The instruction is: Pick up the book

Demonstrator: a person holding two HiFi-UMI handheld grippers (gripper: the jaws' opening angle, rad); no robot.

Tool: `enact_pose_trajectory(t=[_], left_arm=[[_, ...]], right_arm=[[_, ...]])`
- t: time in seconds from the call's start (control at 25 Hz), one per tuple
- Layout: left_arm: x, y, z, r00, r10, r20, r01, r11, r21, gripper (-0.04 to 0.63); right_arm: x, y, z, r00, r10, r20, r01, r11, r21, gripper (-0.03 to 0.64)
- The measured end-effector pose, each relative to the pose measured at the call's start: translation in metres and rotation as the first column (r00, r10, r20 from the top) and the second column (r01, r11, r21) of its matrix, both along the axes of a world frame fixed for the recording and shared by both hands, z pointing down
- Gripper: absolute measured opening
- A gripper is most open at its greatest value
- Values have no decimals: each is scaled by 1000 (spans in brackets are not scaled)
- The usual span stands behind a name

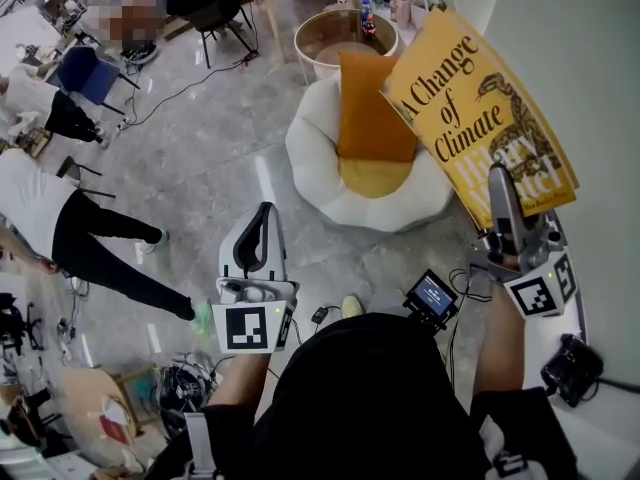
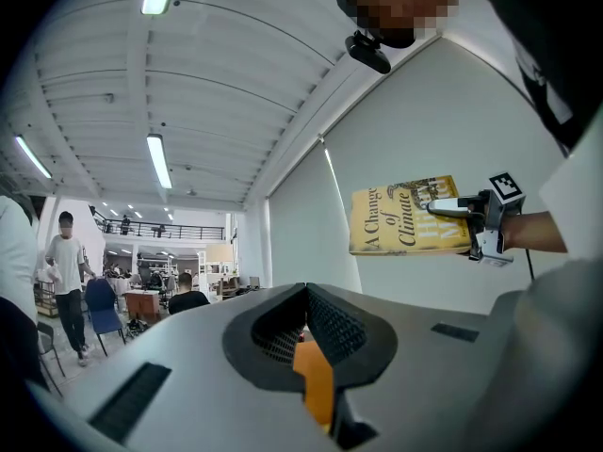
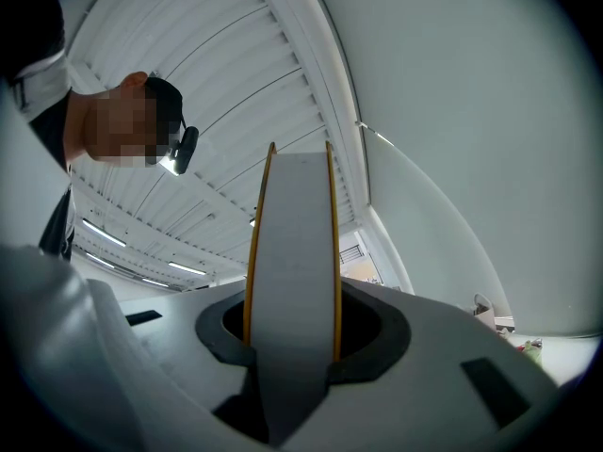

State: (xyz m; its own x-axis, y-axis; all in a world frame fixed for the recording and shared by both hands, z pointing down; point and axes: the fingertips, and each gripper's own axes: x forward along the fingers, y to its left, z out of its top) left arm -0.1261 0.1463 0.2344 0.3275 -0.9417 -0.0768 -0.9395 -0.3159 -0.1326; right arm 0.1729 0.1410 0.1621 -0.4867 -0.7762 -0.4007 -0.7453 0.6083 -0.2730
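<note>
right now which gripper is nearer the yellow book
Right. The right gripper is clamped on the book; the left gripper is off to its left, apart from it.

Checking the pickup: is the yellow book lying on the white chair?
No, the right tongs hold the book in the air, off the white chair.

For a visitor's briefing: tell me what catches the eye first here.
The yellow book stands out, raised at the head view's upper right and clamped by its lower edge in the right tool. Below it on the floor sits a white chair with an orange cushion. The left tool, at lower centre, is shut and empty.
</note>
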Motion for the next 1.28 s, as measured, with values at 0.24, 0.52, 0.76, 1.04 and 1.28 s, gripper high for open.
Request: enact_pose_trajectory(t=[0.24, 0.52, 0.76, 1.04, 1.28], left_arm=[[6, -4, 6, 1000, 11, -6, -11, 1000, -18, 11], [46, 20, 7, 1000, 17, -14, -17, 999, -33, 11], [103, 59, 5, 1000, 24, 0, -24, 999, -22, 11], [126, 72, 11, 999, 44, 3, -44, 999, -18, 11], [137, 73, 9, 998, 58, -2, -58, 998, -5, 11]], right_arm=[[4, -3, 9, 1000, -11, 10, 11, 1000, -8, 152], [40, 21, 8, 1000, 3, -17, -3, 1000, -15, 152], [101, 65, 14, 1000, 15, -4, -15, 1000, -7, 152], [122, 85, 21, 999, 33, 2, -33, 999, -5, 152], [134, 89, 19, 999, 47, 0, -47, 999, 7, 152]])
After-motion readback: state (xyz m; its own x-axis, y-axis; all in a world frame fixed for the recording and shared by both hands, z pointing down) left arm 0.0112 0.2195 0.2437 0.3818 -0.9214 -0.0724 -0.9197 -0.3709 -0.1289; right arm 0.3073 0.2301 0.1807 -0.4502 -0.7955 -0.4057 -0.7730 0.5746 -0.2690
